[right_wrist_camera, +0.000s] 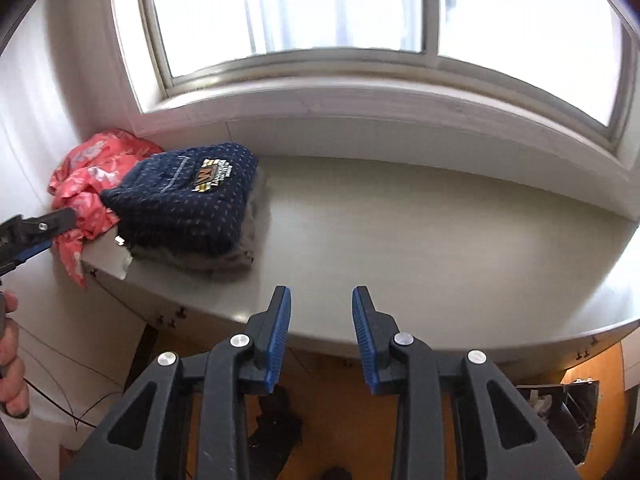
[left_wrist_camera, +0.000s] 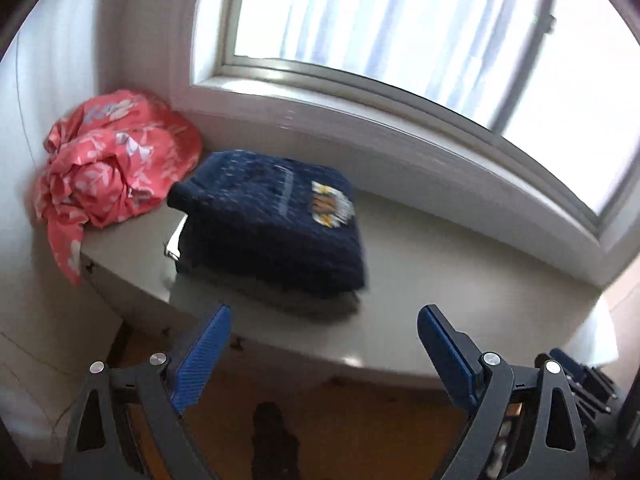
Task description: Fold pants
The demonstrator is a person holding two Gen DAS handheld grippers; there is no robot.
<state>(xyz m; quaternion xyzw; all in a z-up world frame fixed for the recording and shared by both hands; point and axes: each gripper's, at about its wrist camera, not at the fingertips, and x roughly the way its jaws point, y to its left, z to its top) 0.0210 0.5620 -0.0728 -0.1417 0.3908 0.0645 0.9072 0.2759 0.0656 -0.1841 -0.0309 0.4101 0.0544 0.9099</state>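
Far left on the counter [right_wrist_camera: 400, 220], against the wall: a crumpled coral floral garment [left_wrist_camera: 116, 168], one end hanging over the counter's edge, not yet folded. Just right of it and touching: folded navy dotted pants [left_wrist_camera: 272, 220] with a printed label on top, squared into a compact block and stacked on a folded grey piece [right_wrist_camera: 240, 256] that peeks out underneath. Rest of the counter bare up to the window sill [right_wrist_camera: 360, 108].

Judged step: fold of the navy pants finished and the block set down; both grippers clear of it. Likely next: reaching for the coral garment, which calls for a pinch at a hem or waistband, a lift free of the navy stack without dragging it, then spreading flat on the bare stretch to the right.

Left gripper [left_wrist_camera: 324, 320]: spread wide, nothing between the blue pads, hanging off the counter's front edge, tilted down toward the navy pants, well apart from them. In the right wrist view, seen at the far left edge beside the coral cloth, with a hand [right_wrist_camera: 10, 356] on its handle.

Right gripper [right_wrist_camera: 322, 300]: parted narrowly, empty, also tilted down, poised over the counter's front edge, near the stack's right.
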